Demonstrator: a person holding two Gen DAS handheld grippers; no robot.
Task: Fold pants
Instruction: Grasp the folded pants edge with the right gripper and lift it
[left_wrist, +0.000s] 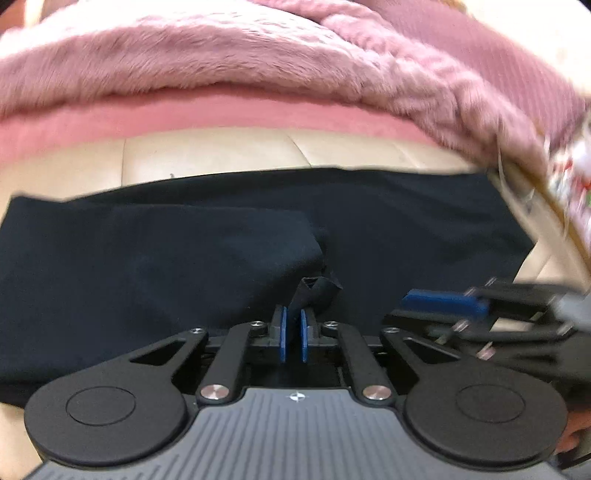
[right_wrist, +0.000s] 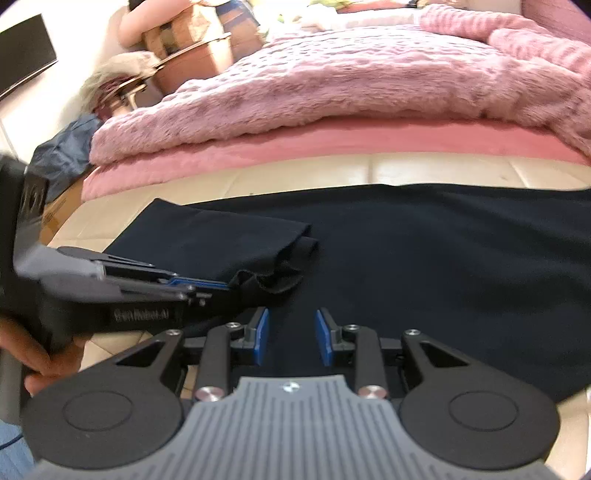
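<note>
Here, closest in, the left gripper (left_wrist: 294, 334) is pinching a small bunched tab of the dark pants (left_wrist: 147, 266), its 2 blue fingers (left_wrist: 282, 334) nearly together with only the cloth between them. The bite is looking thin, so the hem could be slipping out if the fold is pulled quickly or the layers are dragging on the bed.

Just beside it, the right gripper (right_wrist: 291, 336) is hovering low over the fabric with its fingers (right_wrist: 263, 334) standing moderately apart, holding nothing; whether the tips are brushing the cloth is unclear. Closing there would likely be catching only 1 flat layer, or snagging the wrong ply and skewing the fold.

Beyond, the pants are lying spread across the cream mattress edge (right_wrist: 332, 171), one leg end (right_wrist: 221, 236) doubled back over the rest. Farther off, a fluffy pink blanket (right_wrist: 332, 85) is heaped on a pink sheet (right_wrist: 258, 147).
</note>
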